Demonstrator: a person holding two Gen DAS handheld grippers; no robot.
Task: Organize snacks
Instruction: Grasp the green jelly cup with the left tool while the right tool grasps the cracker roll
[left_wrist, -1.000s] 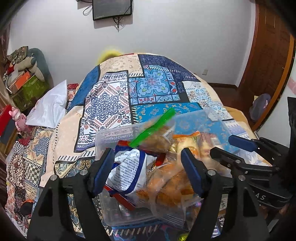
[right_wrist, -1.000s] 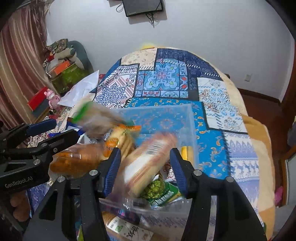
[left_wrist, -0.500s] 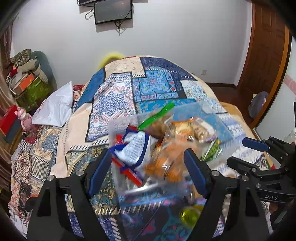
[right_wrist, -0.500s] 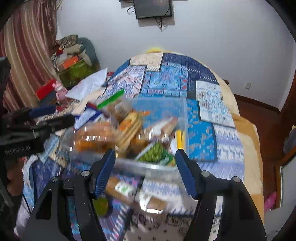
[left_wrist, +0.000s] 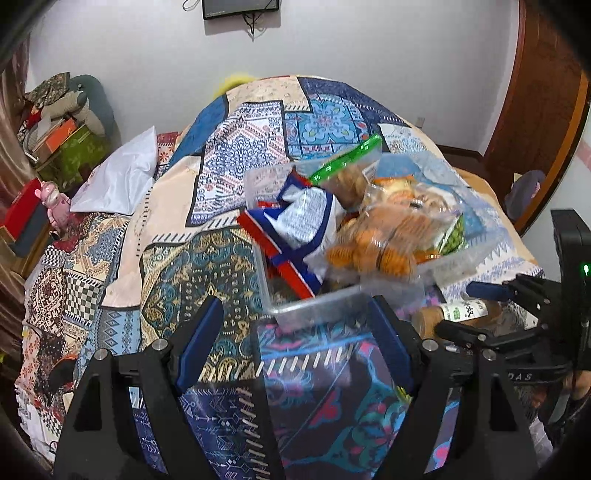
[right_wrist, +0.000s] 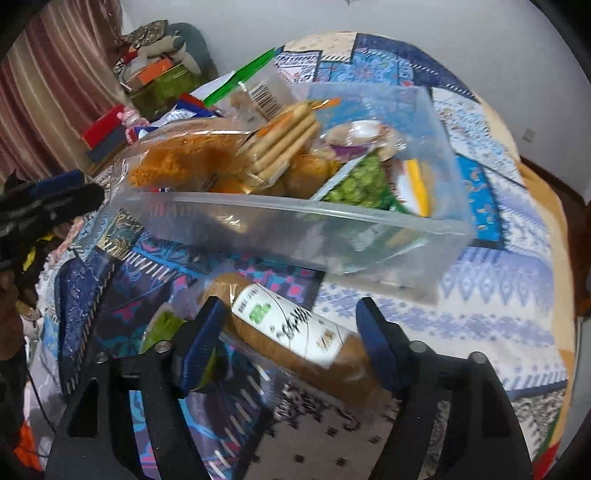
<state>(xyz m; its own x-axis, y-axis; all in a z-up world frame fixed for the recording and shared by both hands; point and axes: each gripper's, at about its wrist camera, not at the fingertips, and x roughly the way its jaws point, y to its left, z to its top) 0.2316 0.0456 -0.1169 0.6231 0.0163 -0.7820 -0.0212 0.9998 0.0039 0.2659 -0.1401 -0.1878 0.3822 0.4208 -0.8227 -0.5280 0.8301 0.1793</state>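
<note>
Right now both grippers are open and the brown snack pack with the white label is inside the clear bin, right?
Not quite. The brown snack pack lies outside the clear bin, on the bedspread between the right gripper's open fingers, as the right wrist view shows. The left gripper is open too.

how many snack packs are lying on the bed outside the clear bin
2 that I can see: a long brown roll pack with a white label lying between the right claw fingers, and a green pack just left of it. Others may be hidden behind the clear bin.
</note>
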